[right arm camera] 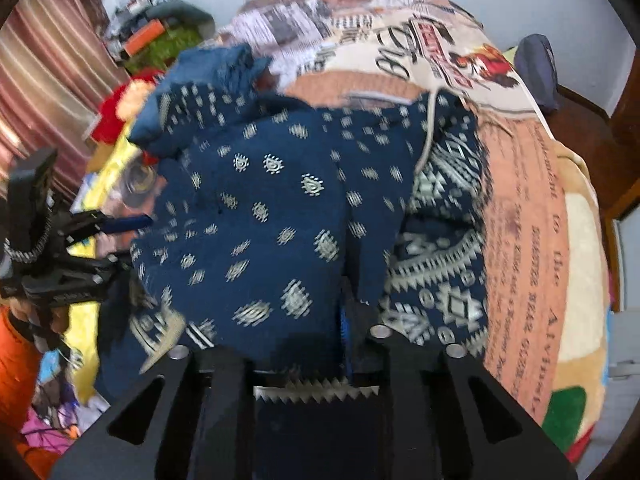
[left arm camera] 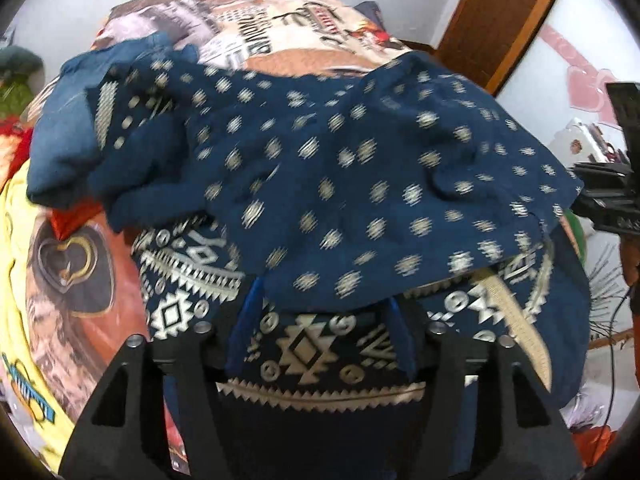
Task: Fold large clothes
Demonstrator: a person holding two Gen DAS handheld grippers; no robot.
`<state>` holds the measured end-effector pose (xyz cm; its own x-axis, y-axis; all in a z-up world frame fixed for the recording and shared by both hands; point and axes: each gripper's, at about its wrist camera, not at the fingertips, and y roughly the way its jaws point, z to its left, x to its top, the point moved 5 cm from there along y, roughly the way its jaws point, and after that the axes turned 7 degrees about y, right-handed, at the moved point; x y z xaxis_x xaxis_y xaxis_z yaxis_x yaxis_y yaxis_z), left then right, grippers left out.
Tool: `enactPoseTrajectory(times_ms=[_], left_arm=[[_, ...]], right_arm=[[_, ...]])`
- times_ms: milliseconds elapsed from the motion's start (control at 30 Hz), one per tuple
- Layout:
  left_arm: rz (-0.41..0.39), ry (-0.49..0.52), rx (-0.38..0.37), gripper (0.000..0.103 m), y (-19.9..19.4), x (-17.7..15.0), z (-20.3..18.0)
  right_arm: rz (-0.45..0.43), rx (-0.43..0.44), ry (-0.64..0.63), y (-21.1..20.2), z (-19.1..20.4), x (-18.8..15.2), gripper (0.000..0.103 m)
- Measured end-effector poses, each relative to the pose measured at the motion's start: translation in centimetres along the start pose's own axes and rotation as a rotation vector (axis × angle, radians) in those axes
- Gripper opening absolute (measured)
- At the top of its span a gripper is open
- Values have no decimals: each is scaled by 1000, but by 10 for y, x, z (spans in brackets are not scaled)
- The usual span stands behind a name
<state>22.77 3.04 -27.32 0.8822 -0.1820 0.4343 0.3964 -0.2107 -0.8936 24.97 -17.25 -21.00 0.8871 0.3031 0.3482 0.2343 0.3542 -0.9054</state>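
Note:
A dark blue garment (left arm camera: pixel 340 160) with cream dots and a cream geometric border lies in a folded heap on the bed; in the right wrist view the garment (right arm camera: pixel 260 220) fills the middle. My left gripper (left arm camera: pixel 324 308) points down at its near border, fingers apart, and the top layer drapes over the fingertips. My right gripper (right arm camera: pixel 288 340) stands at the near edge on the other side, fingers a little apart. Dotted cloth lies over them and hides the left fingertip. Each gripper also shows in the other's view: the left gripper (right arm camera: pixel 80 240) and the right gripper (left arm camera: pixel 600 200).
The bed carries a printed blanket (right arm camera: pixel 520 200) in cream, orange and yellow. A wooden door frame (left arm camera: pixel 500 20) stands at the far right. A striped curtain (right arm camera: pixel 52 80) and a pile of clutter (right arm camera: pixel 160 32) lie at the left. An orange sleeve (right arm camera: pixel 20 360) is beside the left gripper.

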Motion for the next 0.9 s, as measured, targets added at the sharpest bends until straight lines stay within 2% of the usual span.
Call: enactPoseTrajectory(times_ms=[33, 133, 400, 533, 700, 867, 900], left_arm=[[5, -11, 2, 61, 1, -4, 3], [20, -68, -11, 61, 1, -14, 17], [-28, -161, 69, 61, -32, -28, 62], [-69, -211, 123, 63, -50, -22, 89], [-113, -302, 151, 65, -53, -3, 122], [-113, -385, 134, 65, -37, 8, 148], [-107, -404, 122, 65, -31, 7, 152]], right_arm=[[2, -9, -12, -1, -1, -4, 37], [-13, -35, -29, -6, -6, -13, 43], [-47, -40, 44, -30, -34, -15, 43], [-82, -38, 78, -39, -42, -7, 43], [-142, -47, 98, -55, -47, 11, 43], [-219, -58, 120, -77, -60, 27, 44], [-230, -64, 131, -79, -64, 31, 48]])
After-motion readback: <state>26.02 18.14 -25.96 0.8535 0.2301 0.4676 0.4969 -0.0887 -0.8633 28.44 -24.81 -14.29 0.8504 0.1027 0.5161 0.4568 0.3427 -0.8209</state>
